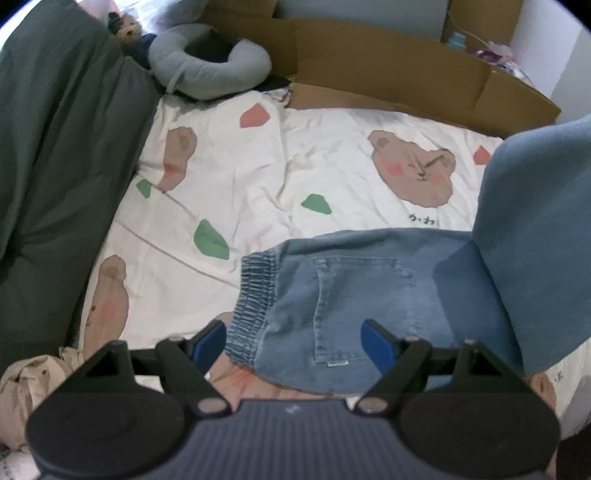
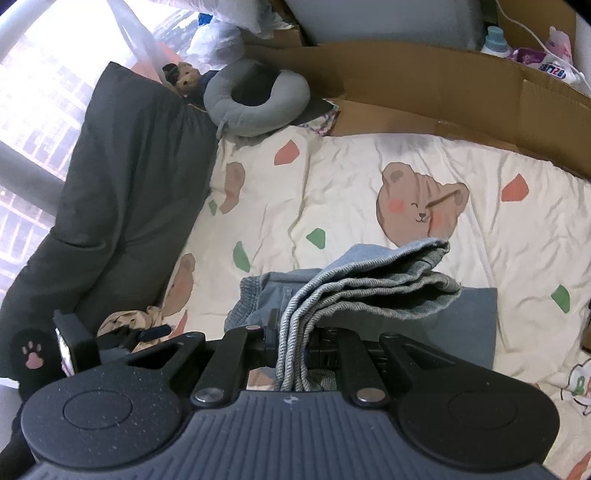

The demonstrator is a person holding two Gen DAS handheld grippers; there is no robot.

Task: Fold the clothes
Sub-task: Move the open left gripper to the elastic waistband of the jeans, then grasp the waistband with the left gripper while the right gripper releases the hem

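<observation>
Light blue denim trousers (image 1: 351, 295) with an elastic waistband (image 1: 251, 291) lie on the bear-print bed sheet (image 1: 258, 177). My left gripper (image 1: 295, 345) is open just above the waistband end, its blue pads either side of the back pocket, holding nothing. A lifted fold of the denim (image 1: 535, 240) rises at the right of the left wrist view. My right gripper (image 2: 295, 343) is shut on the trouser-leg layers (image 2: 369, 284) and holds them up over the rest of the trousers (image 2: 258, 295).
A dark grey cushion (image 1: 62, 166) runs along the left of the bed. A grey neck pillow (image 1: 210, 66) and a small teddy (image 1: 127, 27) lie at the back left. Flattened cardboard (image 1: 388, 74) borders the far side. A crumpled beige garment (image 1: 29, 384) lies at the near left.
</observation>
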